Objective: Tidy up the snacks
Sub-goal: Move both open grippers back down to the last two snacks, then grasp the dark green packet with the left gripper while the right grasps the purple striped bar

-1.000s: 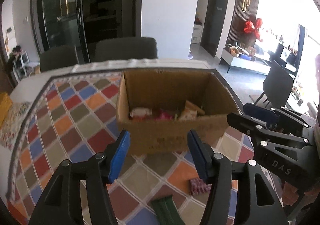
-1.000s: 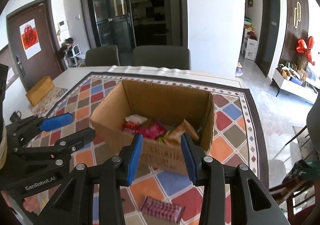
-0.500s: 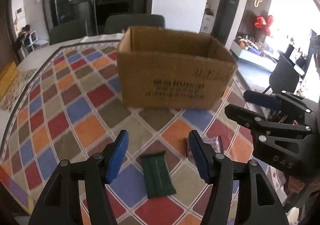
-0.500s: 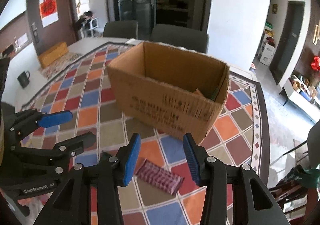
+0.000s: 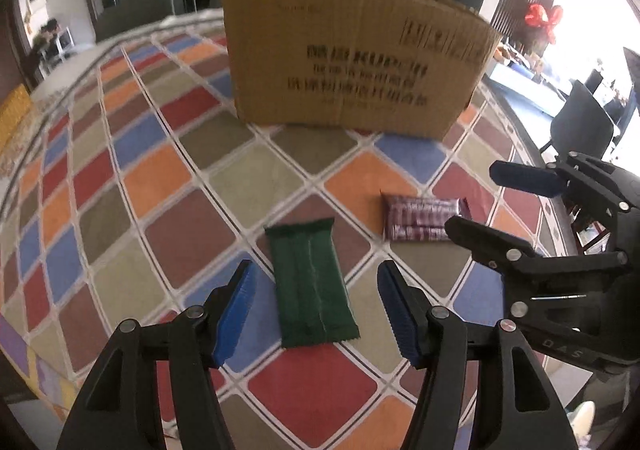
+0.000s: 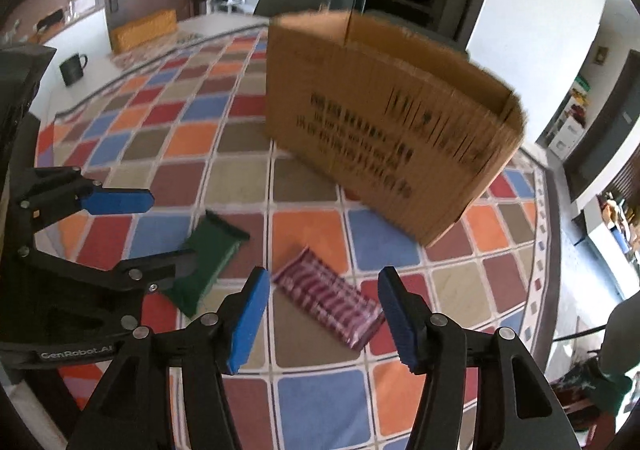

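A green snack packet (image 5: pixel 310 282) lies flat on the checkered tablecloth, in front of a cardboard box (image 5: pixel 352 49). My left gripper (image 5: pixel 314 266) hovers open just above it, one blue pad on each side, not touching. To its right lies a maroon striped packet (image 6: pixel 328 302). My right gripper (image 6: pixel 324 274) hangs over that packet with its jaws opening; the packet sits below the gap and the pads do not press it. Each gripper shows in the other's view: the right gripper (image 5: pixel 496 201) and the left gripper (image 6: pixel 160 230). The box's inside is hidden.
The box (image 6: pixel 380 129) stands close behind both packets. A black mug (image 6: pixel 72 67) and a yellow padded box (image 6: pixel 144 27) sit at the far left of the table. Dark chairs (image 5: pixel 580 125) stand beyond the table's right edge.
Both grippers came down from above the box to the tablecloth in front of it. The packets now lie between the fingers. The right jaws have widened.
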Available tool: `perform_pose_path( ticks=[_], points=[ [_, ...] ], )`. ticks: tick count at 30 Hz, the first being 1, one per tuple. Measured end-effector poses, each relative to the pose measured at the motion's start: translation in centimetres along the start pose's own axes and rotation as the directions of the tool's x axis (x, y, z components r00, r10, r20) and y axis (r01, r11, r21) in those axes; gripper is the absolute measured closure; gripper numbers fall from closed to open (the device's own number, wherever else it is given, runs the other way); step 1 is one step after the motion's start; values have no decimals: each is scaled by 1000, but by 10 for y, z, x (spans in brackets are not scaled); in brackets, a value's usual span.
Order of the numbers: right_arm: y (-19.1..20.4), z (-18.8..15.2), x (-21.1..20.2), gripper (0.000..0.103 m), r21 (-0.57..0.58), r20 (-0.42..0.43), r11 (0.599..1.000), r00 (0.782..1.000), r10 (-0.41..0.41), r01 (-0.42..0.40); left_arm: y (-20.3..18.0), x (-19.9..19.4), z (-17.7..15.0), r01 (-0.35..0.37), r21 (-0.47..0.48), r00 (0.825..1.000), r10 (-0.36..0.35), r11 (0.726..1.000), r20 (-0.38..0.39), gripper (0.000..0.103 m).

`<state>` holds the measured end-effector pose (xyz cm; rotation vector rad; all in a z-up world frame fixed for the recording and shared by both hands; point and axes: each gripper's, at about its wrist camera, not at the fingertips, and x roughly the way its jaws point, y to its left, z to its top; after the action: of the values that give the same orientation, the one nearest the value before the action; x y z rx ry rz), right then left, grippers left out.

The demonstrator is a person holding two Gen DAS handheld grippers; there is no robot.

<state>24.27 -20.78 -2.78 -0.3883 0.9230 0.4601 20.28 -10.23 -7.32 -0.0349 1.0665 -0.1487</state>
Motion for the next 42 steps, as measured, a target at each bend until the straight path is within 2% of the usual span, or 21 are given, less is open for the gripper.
perform_pose_path(
  ticks=[4,12,20,28,32,34,36,39,42],
  points=[
    [-6,-3,20,39,6,-69,1000,997,22,-21,0,10,-1,-19,-1,1000,19,1000,-23,41],
    [-7,-9,53,38,-89,-168,996,986,-2,-13,1,31,-1,-30,-4,997,29,1000,-78,41],
    [-9,-5,70,38,-107,-197,994,980,14,-35,3,46,1,-35,-11,993,33,999,-109,41],
    [-15,2,83,38,-43,-194,997,980,53,-63,7,54,6,-38,-20,993,36,999,-110,41],
    [-23,3,88,39,39,-196,996,976,92,-85,8,55,7,-32,-20,995,30,999,-96,42],
    [-27,2,88,47,90,-197,991,974,111,-95,7,55,7,-33,-8,995,33,999,-89,43],
    [-27,1,86,51,115,-195,991,976,96,-74,7,54,5,-41,5,996,42,999,-80,45],
    [-22,-2,84,55,146,-192,988,978,86,-58,8,52,4,-51,12,996,51,999,-68,56],
    [-21,-7,80,59,199,-184,979,979,92,-54,9,52,4,-46,11,997,47,999,-68,57]
  ],
)
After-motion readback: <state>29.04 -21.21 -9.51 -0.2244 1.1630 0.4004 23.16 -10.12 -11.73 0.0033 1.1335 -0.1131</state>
